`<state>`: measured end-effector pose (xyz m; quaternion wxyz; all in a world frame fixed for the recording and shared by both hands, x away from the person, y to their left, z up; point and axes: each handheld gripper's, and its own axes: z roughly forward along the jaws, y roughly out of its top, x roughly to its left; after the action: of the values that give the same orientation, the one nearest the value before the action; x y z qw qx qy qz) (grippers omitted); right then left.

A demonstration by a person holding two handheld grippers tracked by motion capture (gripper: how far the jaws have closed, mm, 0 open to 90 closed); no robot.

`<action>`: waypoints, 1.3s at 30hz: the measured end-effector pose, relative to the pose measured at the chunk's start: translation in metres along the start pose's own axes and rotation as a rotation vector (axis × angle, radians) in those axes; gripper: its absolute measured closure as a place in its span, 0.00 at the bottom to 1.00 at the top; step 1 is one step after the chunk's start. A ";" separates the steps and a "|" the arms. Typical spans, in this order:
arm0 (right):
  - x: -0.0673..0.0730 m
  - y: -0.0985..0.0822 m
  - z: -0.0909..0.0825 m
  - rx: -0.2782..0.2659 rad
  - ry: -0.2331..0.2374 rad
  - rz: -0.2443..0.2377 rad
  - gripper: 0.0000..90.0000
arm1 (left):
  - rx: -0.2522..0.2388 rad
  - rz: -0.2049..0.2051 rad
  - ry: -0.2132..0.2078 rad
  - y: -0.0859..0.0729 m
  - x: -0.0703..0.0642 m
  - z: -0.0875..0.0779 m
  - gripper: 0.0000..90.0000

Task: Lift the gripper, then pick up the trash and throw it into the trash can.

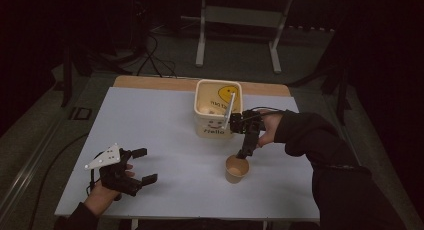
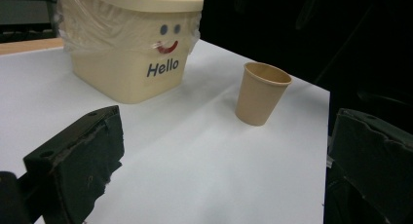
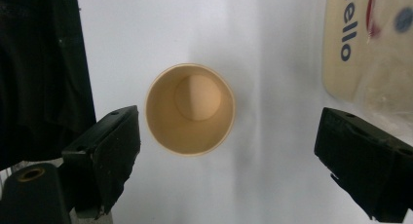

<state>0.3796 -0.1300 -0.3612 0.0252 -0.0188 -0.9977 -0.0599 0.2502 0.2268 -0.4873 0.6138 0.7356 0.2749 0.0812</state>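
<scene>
1. Standing upright and empty, the paper cup (image 1: 237,168) sits on the tabletop (image 1: 165,135) toward the near right, at about 5 o'clock from the tub (image 1: 216,110) and clearly apart from it; its open mouth faces straight up, which leaves it free to be taken from above.
2. The right gripper (image 1: 245,151) hangs nose-down over the cup's far rim. In the right gripper view the cup (image 3: 190,108) lies between the two black jaws, which are spread far wider than the cup and touch nothing. That stance looks like a lining-up for a downward grasp.
3. The tub, cream-coloured with a smiley face and "Hello" on its wall (image 2: 131,63), stands at 12 o'clock from the cup, near the far edge. It is the one obstacle close by: the right gripper's back sits just beside the tub's near corner.
4. The left gripper (image 1: 141,165) rests low at 9 o'clock from the cup, well apart, jaws wide open and empty, likely parked out of the way.
5. Room is generous toward 9 o'clock across bare tabletop; the near edge at 6 o'clock and the right edge at 3 o'clock are closer to the cup.
</scene>
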 end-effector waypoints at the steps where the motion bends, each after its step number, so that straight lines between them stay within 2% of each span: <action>1: 0.001 0.001 -0.006 -0.002 -0.007 -0.002 0.11 | 0.000 0.001 0.000 0.000 0.000 0.000 0.01; 9: 0.003 0.002 -0.016 0.016 0.011 -0.015 0.11 | 0.001 -0.002 -0.002 0.000 0.000 0.000 0.01; 26: 0.012 0.009 -0.033 -0.011 -0.007 -0.027 0.10 | 0.007 -0.003 -0.004 -0.001 0.000 0.000 0.01; 30: 0.015 0.010 -0.034 -0.012 -0.018 -0.032 0.10 | 0.006 -0.001 -0.002 0.000 0.000 -0.001 0.01; 34: 0.020 0.011 -0.033 -0.020 -0.002 -0.037 0.10 | 0.009 0.003 -0.003 0.000 -0.001 -0.001 0.01; 35: 0.021 0.011 -0.032 -0.020 -0.013 -0.038 0.10 | 0.010 0.004 -0.002 0.000 -0.001 0.000 0.01; 39: 0.024 0.010 -0.027 -0.028 -0.005 -0.044 0.10 | 0.009 0.003 -0.002 0.000 -0.001 -0.001 0.01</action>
<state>0.3571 -0.1222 -0.3319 0.0209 0.0027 -0.9970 -0.0744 0.2492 0.2270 -0.4872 0.6105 0.7390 0.2734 0.0799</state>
